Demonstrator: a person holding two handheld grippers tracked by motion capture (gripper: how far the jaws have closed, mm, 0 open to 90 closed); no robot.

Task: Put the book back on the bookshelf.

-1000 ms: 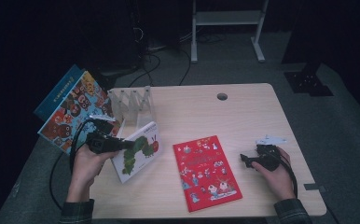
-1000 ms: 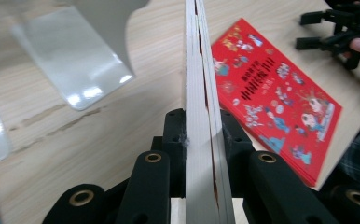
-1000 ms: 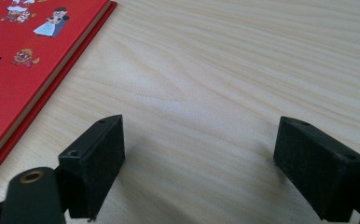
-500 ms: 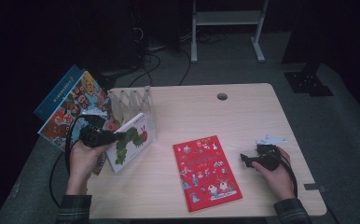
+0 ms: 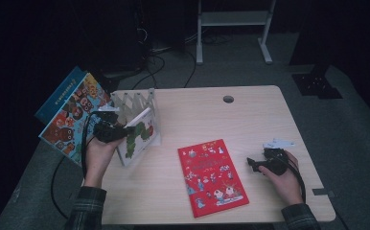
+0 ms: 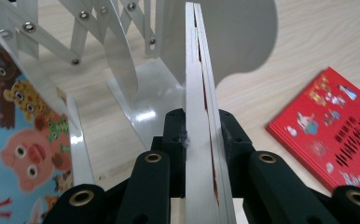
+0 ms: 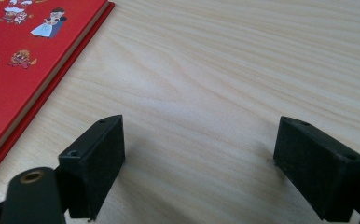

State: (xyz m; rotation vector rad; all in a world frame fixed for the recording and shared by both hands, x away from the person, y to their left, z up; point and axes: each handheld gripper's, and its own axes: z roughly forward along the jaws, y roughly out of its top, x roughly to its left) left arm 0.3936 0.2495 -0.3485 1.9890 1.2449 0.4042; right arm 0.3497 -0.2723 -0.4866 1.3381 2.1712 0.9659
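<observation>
— Left gripper [image 5: 121, 132] first: we have its jaws clamped on the edge of the white picture book [image 5: 140, 136], which we hold upright and tilted, right at the near end of the white accordion rack [image 5: 134, 101].

— And our right gripper [image 5: 256, 164]?

— Jaws wide apart with nothing between them, low over the table [image 5: 250, 115], well to the right of the rack. The red book [image 5: 212, 176] lies flat between that gripper and the rack.

— So, by our guess, the step is seating the white book in a slot?

— We think so. To do it well we should line the book's edge up with the gap between two dividers, keep it upright, lower it until the bottom edge meets the rack's base plate [image 6: 150, 93], and only then loosen the jaws, or it may tip.

— What can't we make out?

— Whether the book already rests on the base. The colourful books [image 5: 73, 115] at the rack's far-left side overhang the table edge, partly cut off by darkness, and how they are supported is unclear.
</observation>
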